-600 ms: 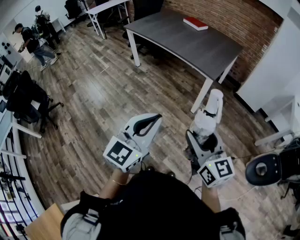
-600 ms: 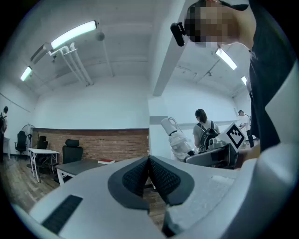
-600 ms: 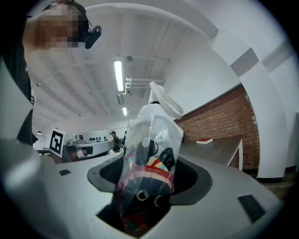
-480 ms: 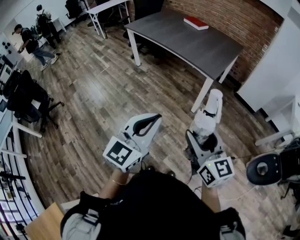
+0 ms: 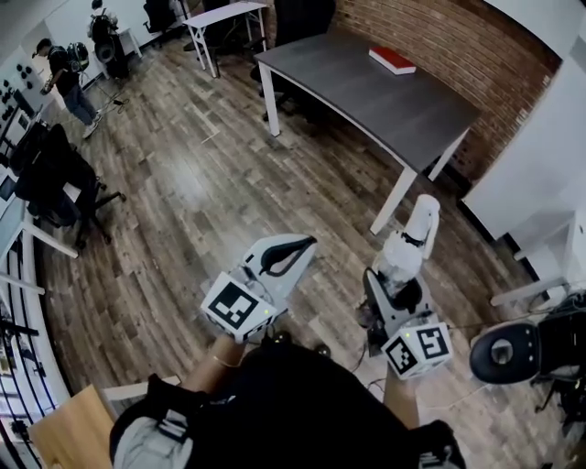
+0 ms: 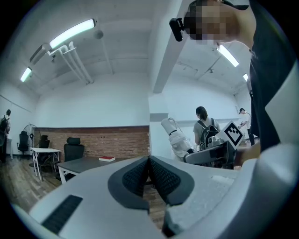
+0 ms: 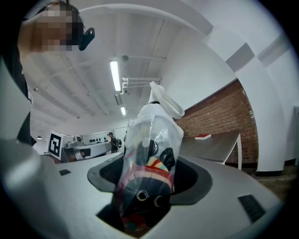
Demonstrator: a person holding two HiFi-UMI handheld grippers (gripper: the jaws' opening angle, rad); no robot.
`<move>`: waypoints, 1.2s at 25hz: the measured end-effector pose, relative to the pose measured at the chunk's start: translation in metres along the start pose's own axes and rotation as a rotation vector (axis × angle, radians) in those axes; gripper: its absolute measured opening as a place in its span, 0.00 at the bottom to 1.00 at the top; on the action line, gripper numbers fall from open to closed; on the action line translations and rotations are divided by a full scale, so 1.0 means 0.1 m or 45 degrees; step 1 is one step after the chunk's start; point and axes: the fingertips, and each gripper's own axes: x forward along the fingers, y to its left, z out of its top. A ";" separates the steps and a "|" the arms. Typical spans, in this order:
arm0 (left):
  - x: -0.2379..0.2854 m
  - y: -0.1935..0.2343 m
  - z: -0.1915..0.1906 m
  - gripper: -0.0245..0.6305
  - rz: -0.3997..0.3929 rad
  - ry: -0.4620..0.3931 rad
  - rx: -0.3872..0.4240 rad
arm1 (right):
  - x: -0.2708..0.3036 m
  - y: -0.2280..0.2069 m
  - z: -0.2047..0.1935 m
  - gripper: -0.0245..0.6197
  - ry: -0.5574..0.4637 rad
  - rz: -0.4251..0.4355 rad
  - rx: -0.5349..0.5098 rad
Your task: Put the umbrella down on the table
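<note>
A folded umbrella (image 7: 150, 154) in a clear plastic sleeve, dark with coloured stripes and a white handle, stands between the pads of my right gripper (image 7: 147, 179), which is shut on it. In the head view the umbrella (image 5: 411, 236) points forward from the right gripper (image 5: 396, 279) towards the dark grey table (image 5: 366, 87). The table's near corner is still some way ahead over the wood floor. My left gripper (image 5: 295, 247) is level beside it, shut, with its ribbed pads (image 6: 161, 175) meeting on nothing. A red book (image 5: 392, 60) lies at the table's far end.
A brick wall (image 5: 458, 41) runs behind the table. Black office chairs (image 5: 55, 174) and a desk edge stand at the left, with a person (image 5: 62, 82) at the far left. A white table (image 5: 224, 14) is at the back. A black round object (image 5: 502, 353) sits at the right.
The head view has shifted a little, so the table sits slightly lower in the frame. Both grippers keep their pose, and the right one still holds the umbrella.
</note>
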 end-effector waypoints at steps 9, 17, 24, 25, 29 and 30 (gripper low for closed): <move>0.12 -0.11 0.03 0.04 0.028 -0.016 -0.025 | -0.14 -0.22 0.01 0.49 0.024 -0.010 0.039; 0.17 -0.35 -0.08 0.04 0.066 0.002 -0.035 | -0.30 -0.38 -0.08 0.49 0.026 0.030 0.109; 0.17 -0.36 -0.10 0.04 0.117 0.020 -0.013 | -0.31 -0.42 -0.10 0.49 0.029 0.068 0.113; 0.17 -0.35 -0.10 0.04 0.121 0.022 -0.013 | -0.31 -0.42 -0.10 0.49 0.030 0.071 0.116; 0.21 -0.28 -0.14 0.04 0.135 0.020 -0.023 | -0.25 -0.46 -0.12 0.49 0.039 0.073 0.118; 0.23 -0.25 -0.15 0.04 0.134 0.014 -0.022 | -0.23 -0.48 -0.12 0.49 0.042 0.071 0.114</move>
